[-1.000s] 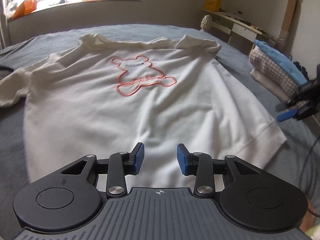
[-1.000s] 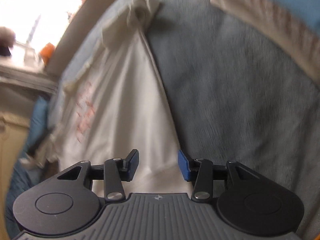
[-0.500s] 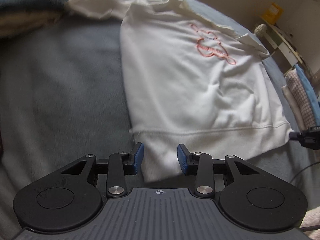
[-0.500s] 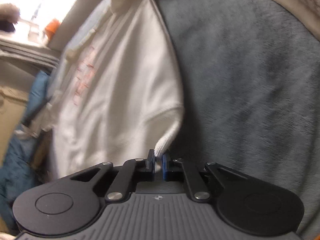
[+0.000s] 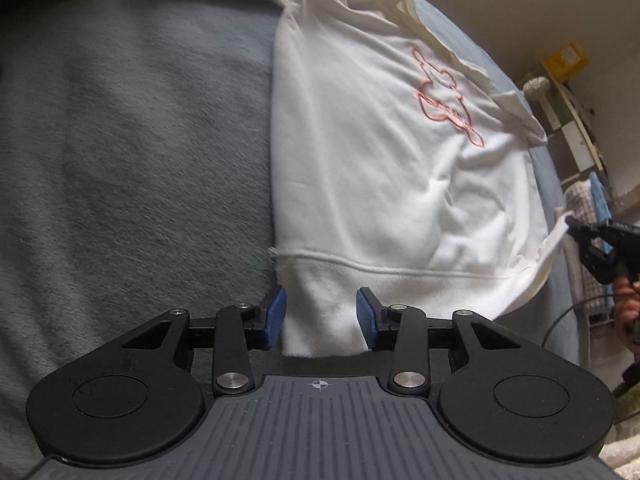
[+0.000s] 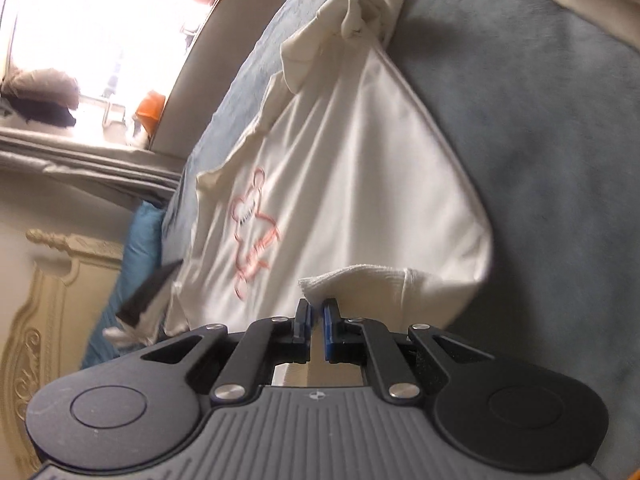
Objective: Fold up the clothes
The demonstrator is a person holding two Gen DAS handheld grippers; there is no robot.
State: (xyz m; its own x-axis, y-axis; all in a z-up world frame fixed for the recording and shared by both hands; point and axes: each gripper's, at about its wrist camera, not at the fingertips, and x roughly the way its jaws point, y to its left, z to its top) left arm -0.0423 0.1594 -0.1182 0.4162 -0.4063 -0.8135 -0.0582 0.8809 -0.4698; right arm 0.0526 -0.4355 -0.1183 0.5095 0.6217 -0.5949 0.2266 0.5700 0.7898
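Note:
A white sweatshirt [image 5: 380, 168] with a pink bear outline lies front up on a grey bed cover [image 5: 132, 160]. My left gripper [image 5: 320, 314] is open at the near left corner of the hem. The ribbed hem lies between the blue pads [image 5: 276, 312] with a gap on each side. In the right wrist view my right gripper [image 6: 316, 314] is shut on the hem's other corner, and the sweatshirt [image 6: 340, 184] pulls up from the bed there. The left wrist view shows that right gripper [image 5: 600, 248] at the far right, holding the raised corner.
Folded clothes [image 5: 588, 216] are stacked beside the bed at the right, with a shelf and yellow box [image 5: 564, 60] behind. A hand [image 5: 628, 304] holds the right gripper. The right wrist view shows a bright window sill [image 6: 100, 100], a carved headboard [image 6: 48, 300] and a blue pillow [image 6: 140, 248].
My right gripper closed on the hem corner and lifted it. My left gripper swung over to the hem's left corner, staying open.

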